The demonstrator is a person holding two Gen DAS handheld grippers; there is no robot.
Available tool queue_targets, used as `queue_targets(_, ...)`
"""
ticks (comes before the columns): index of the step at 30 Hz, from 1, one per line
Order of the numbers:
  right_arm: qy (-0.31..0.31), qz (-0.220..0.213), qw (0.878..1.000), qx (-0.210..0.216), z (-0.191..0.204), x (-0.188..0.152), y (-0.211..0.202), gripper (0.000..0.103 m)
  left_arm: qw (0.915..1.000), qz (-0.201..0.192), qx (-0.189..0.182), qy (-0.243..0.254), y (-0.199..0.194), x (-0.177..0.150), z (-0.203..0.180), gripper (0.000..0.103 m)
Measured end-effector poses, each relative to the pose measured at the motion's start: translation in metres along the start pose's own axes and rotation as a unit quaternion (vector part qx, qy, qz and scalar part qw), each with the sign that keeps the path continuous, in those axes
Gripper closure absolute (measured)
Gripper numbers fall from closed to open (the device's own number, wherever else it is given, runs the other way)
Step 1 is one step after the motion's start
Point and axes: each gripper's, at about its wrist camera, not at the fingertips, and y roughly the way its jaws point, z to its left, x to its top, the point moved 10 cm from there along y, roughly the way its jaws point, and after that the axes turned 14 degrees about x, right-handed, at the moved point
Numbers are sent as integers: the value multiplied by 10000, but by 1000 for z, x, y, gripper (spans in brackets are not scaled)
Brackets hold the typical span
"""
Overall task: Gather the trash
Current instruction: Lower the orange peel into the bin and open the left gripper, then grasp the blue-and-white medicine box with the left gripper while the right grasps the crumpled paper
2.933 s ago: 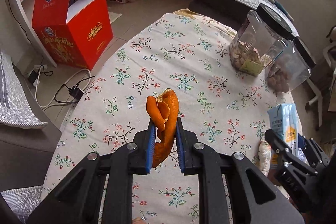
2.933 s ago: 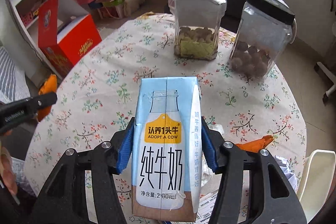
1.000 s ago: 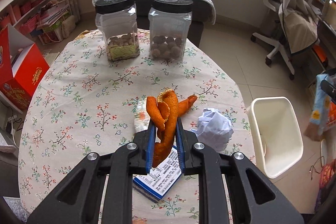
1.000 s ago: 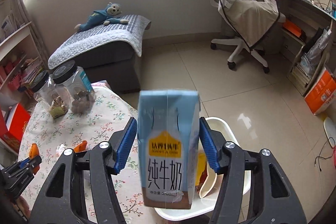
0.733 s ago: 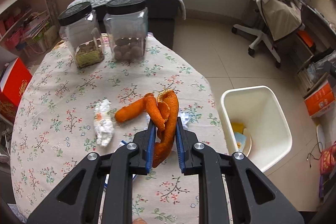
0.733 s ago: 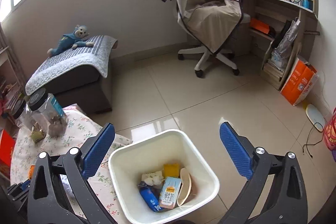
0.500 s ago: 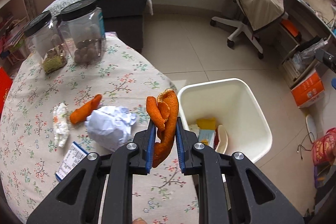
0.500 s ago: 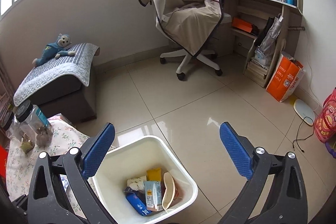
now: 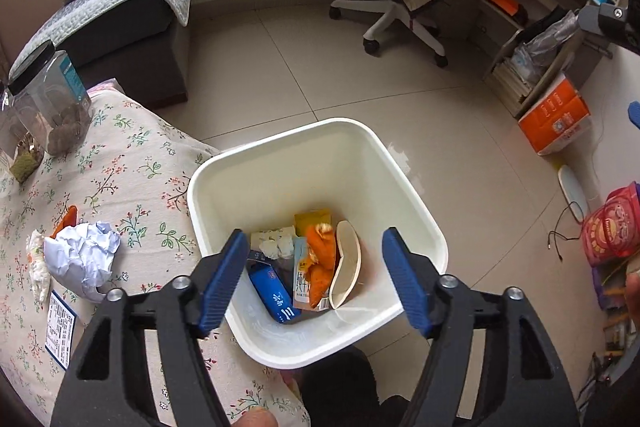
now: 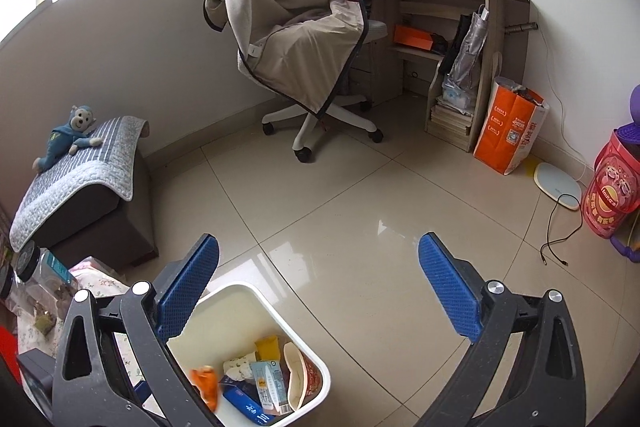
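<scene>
My left gripper hangs over the white trash bin, its jaws opening with nothing between them. The orange peel lies below them in the bin, on a milk carton and beside a blue pack and a paper bowl. In the right wrist view my right gripper stands wide open and empty above the floor. There the bin sits at lower left with the peel inside. On the floral table remain a crumpled paper ball, a tissue, another peel piece and a leaflet.
Two clear jars stand at the table's far edge. A dark ottoman with a toy monkey, a draped office chair, an orange bag and a loose cable surround the tiled floor.
My left gripper swung right from the table to over the bin and let go of the orange peel, now in the bin. My right gripper dropped the milk carton in and turned away.
</scene>
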Motion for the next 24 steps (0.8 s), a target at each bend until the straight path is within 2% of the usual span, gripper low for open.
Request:
queue_targets(4,34,20,10000,-6,-3,-1,0,7,9983,39,519,247,6,-6,6,21)
queue_targets(7,23,82,10000,34,0,-3,2,7,9913,86,1209,505,12,-12,24,20)
queue_targets(12,-98,193,9997,136,15,-9,4,7,9818,239,1792,579,17,-26,60,20)
queue_targets(17,-367,337,9985,211,37,-17,8,7,9633,-115,2606,631,9,-30,99,20)
queue_targets(20,-579,410,9972,237,52,-23,10,7,9588,-137,2785,539,7,-35,121,20)
queue_targets(24,-799,531,9949,321,73,-31,12,7,9597,-10,2791,331,6,-46,152,20)
